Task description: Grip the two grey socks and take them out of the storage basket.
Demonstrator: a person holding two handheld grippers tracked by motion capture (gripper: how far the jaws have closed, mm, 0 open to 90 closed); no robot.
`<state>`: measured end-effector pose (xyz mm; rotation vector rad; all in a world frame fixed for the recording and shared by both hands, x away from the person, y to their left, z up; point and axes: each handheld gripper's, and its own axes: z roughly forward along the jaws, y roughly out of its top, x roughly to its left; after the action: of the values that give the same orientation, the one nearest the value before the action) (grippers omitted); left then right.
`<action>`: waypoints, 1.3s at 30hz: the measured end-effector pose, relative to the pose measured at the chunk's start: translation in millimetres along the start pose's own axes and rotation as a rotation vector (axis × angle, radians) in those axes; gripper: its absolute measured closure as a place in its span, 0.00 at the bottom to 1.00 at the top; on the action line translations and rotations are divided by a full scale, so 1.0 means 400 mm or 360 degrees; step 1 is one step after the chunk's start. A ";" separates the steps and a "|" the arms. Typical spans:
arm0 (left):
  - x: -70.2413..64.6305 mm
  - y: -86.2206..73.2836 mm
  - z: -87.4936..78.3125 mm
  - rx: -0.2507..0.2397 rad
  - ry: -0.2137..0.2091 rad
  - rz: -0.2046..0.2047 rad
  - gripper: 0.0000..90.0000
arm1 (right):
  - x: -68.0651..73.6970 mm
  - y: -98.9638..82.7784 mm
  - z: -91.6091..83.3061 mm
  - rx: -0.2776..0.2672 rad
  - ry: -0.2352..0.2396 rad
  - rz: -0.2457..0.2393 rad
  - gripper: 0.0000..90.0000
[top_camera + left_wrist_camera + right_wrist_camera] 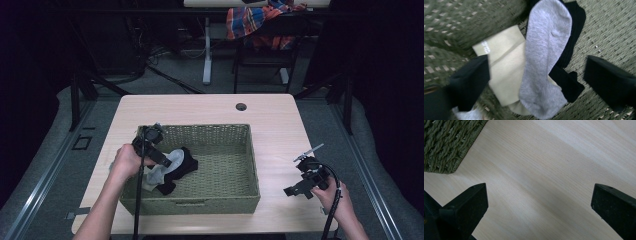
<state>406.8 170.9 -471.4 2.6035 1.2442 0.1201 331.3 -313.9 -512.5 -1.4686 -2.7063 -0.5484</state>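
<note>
grey sock (544, 62) | atop cream sock (504, 67), black sock (571, 35) | in basket (210, 202)

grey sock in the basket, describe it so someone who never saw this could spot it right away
Start at the green woven basket in the middle of the pale wooden table and look to its left end, where a small pile of socks lies under the left gripper. The grey sock is the long, soft, light grey one on top, lying across a cream sock and a black sock.

Black sock (570, 47) largely under grey sock (546, 57); basket wall (454, 22) blurred.
</note>
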 end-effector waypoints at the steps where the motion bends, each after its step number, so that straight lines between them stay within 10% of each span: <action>1: 0.000 0.001 0.010 0.0018 0.0006 0.0002 0.19 | 0.004 -0.003 0.005 -0.0045 0.0003 0.0038 0.01; 17: -0.020 0.004 0.075 0.0145 0.0059 0.0091 0.85 | 0.000 0.003 0.009 0.0035 0.0000 -0.0003 0.03; 39: -0.024 -0.007 -0.053 -0.0075 0.0056 0.0122 0.94 | 0.000 0.003 0.006 0.0055 -0.0030 -0.0022 0.03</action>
<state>394.5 169.2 -451.4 2.6199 1.1390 0.2074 332.5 -312.6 -514.6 -1.4558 -2.7276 -0.4880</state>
